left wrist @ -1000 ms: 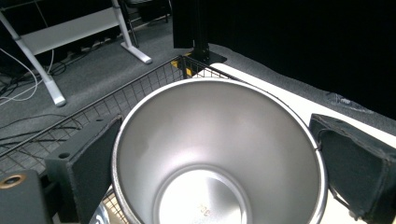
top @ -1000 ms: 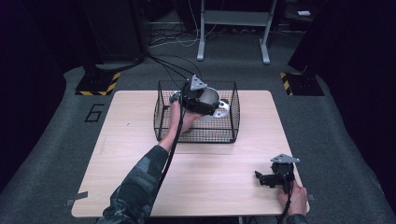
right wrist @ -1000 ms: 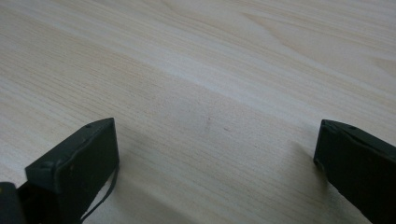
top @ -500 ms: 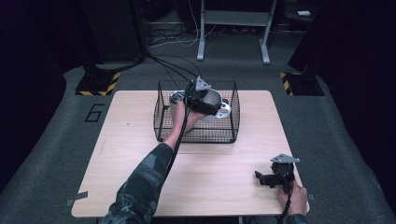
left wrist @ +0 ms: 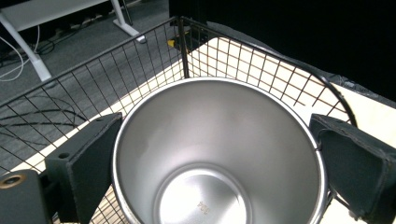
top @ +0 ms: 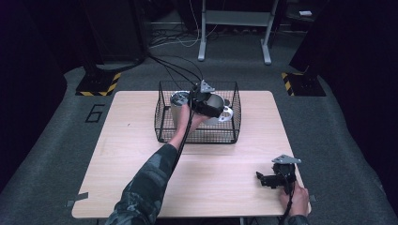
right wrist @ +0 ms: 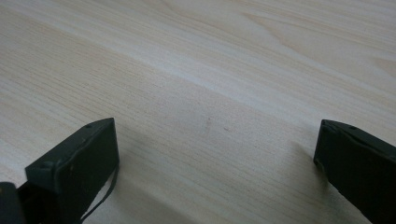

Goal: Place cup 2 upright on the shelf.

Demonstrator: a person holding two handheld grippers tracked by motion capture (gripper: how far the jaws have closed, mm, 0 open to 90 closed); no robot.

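The left tongs (left wrist: 205, 154) clamp a shiny round steel pot (left wrist: 217, 154) inside the black wire basket (top: 162, 123); it could snag the rim. The right tongs (right wrist: 215, 163) rest apart on the counter (right wrist: 210, 70).

Your steel cup (left wrist: 217, 154) looks brushed, smooth metal. The basket (left wrist: 261, 70) is thin black wire; the table (right wrist: 210, 70) is matt pale wood.

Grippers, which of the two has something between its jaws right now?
The left gripper, over the wire basket, straddles a steel cup. The right gripper sits open over bare table.
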